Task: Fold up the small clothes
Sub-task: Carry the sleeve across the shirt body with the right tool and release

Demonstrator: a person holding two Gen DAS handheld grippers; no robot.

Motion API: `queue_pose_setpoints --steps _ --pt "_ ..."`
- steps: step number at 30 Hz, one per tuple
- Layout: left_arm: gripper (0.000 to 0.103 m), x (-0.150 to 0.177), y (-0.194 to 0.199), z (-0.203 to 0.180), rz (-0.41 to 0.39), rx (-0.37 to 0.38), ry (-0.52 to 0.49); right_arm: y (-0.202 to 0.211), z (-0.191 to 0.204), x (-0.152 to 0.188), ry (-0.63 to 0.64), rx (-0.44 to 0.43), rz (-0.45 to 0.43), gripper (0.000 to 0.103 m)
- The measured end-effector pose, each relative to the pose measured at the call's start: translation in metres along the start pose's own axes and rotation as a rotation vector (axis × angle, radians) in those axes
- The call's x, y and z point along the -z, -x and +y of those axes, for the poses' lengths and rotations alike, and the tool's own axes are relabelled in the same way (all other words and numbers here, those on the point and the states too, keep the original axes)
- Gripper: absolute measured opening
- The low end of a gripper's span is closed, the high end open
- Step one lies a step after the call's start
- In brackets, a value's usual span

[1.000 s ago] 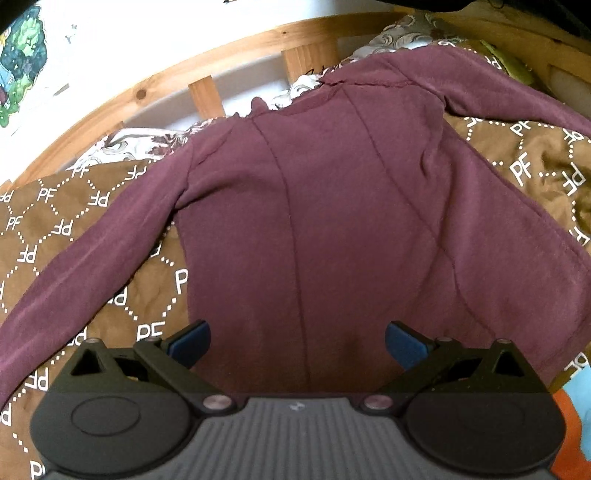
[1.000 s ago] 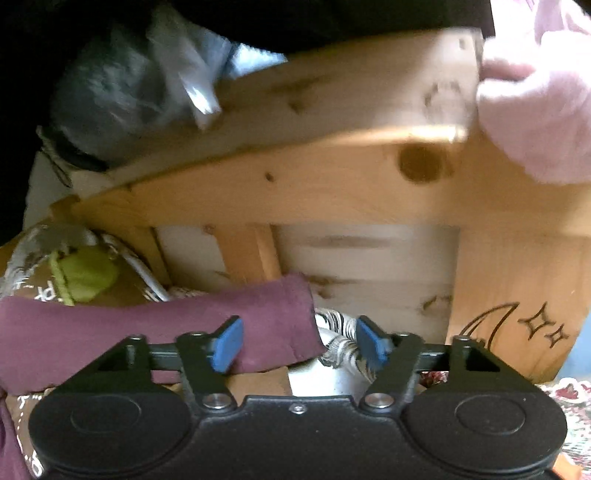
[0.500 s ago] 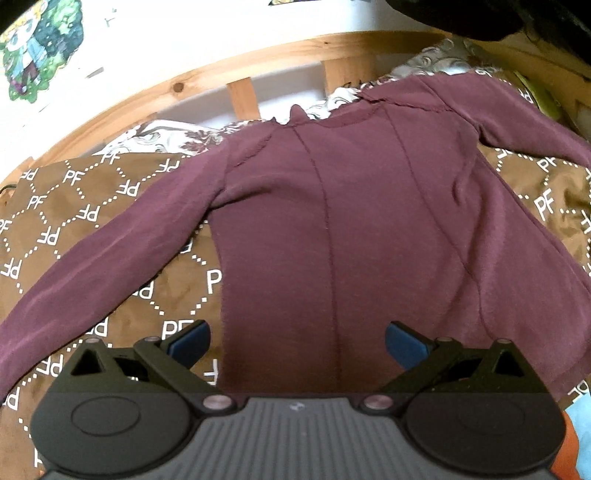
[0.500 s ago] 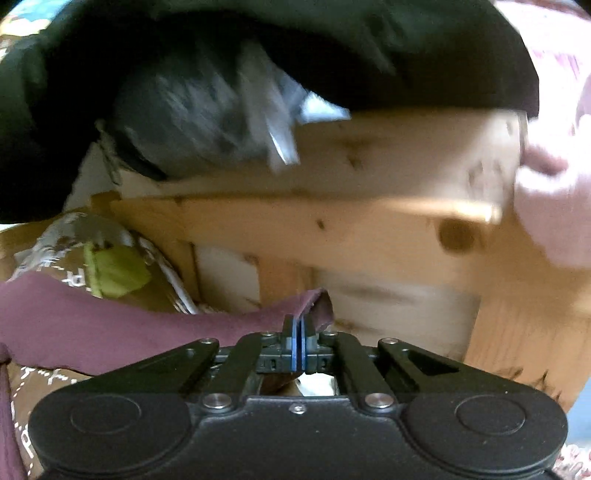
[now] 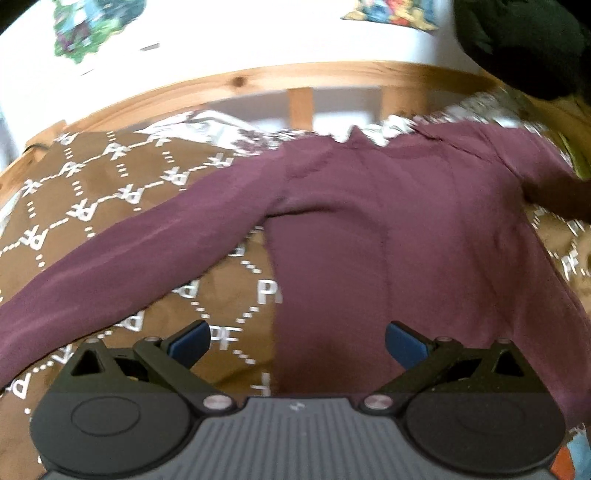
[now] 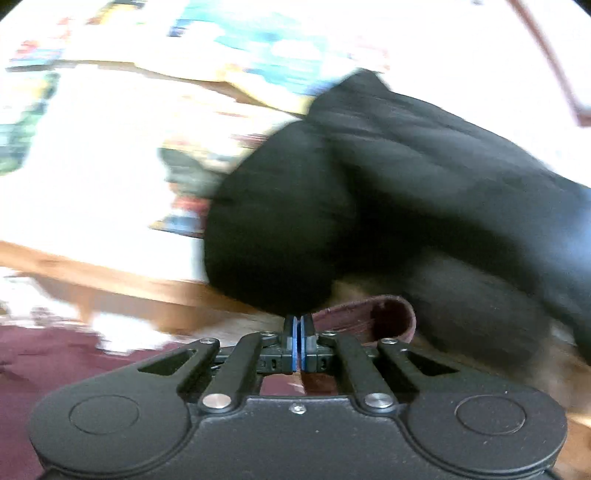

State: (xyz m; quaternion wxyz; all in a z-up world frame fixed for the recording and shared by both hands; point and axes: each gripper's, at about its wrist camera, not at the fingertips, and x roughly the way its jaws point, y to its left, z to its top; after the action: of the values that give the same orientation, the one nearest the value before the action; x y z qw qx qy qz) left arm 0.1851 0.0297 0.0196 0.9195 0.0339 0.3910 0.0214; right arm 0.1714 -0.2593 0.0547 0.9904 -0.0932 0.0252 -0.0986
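Note:
A maroon long-sleeved top (image 5: 388,236) lies spread flat on a brown blanket (image 5: 96,192) printed with white letters. Its left sleeve (image 5: 122,254) stretches out to the left. My left gripper (image 5: 297,339) is open and empty, hovering over the top's lower left edge. My right gripper (image 6: 297,328) is shut on the cuff of the top's right sleeve (image 6: 384,317) and holds it lifted. The top's body (image 6: 40,354) shows at the lower left of the right wrist view. Both views are blurred.
A wooden bed rail (image 5: 258,79) with slats runs behind the top, against a white wall with colourful posters (image 5: 88,26). A black garment or sleeve (image 6: 406,199) fills the right wrist view. Patterned white bedding (image 5: 207,127) lies by the rail.
My right gripper, shut on the cuff, has lifted and swung away from the wooden frame toward the wall. My left gripper has drifted left, staying open over the top's lower edge.

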Motion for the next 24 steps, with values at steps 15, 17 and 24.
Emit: queue_pose_setpoints --steps 15,17,24 --pt "0.102 0.007 -0.018 0.064 0.032 -0.1 0.126 0.026 0.191 0.066 0.327 -0.658 0.182 0.0" --pt "0.102 0.008 -0.019 0.066 0.032 -0.104 0.123 0.033 0.197 0.077 0.343 -0.698 0.211 0.001" --pt "0.102 0.005 -0.018 0.068 -0.016 -0.033 0.167 0.034 0.181 0.09 0.241 -0.79 0.291 0.057"
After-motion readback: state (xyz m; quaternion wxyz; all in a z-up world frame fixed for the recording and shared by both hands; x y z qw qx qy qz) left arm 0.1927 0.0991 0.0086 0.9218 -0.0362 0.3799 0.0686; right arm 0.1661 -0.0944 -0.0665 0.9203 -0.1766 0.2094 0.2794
